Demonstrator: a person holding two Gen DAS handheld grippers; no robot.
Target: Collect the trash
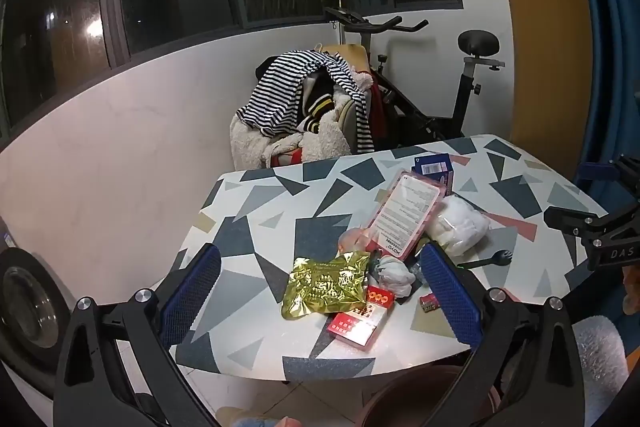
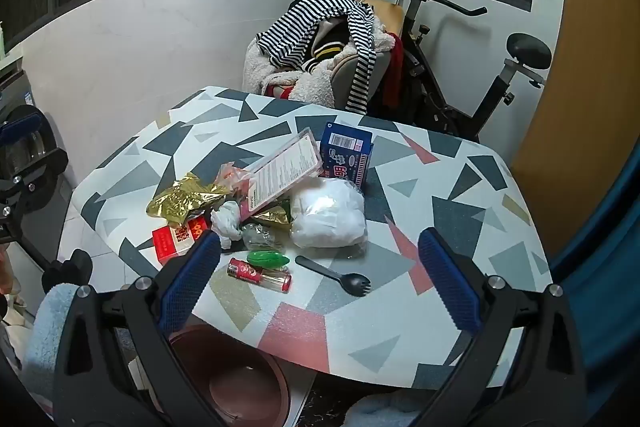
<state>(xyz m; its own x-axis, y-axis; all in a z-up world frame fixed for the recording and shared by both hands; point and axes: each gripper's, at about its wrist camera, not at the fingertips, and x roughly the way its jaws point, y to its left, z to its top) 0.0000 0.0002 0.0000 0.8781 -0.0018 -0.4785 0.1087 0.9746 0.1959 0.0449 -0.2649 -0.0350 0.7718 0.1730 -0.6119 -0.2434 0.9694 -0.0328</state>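
Trash heaped mid-surface, a chair of clothes behind

On the surface point(image 2: 400, 327), all places are taken from the plastic bag point(image 2: 328, 215) as the right wrist view shows it: the flat case point(image 2: 288, 167) leans behind and left of it, the carton point(image 2: 347, 151) stands just behind, the foil pouch point(image 2: 180, 201) and crumpled tissue point(image 2: 226, 221) lie left, the small box point(image 2: 176, 237) farther left near the edge, the spork point(image 2: 340, 273) and tube point(image 2: 259, 274) in front. The chair piled with clothes point(image 2: 320, 43) and the exercise bike point(image 2: 460, 75) stand behind; a bin point(image 2: 240, 379) sits on the floor before the edge.
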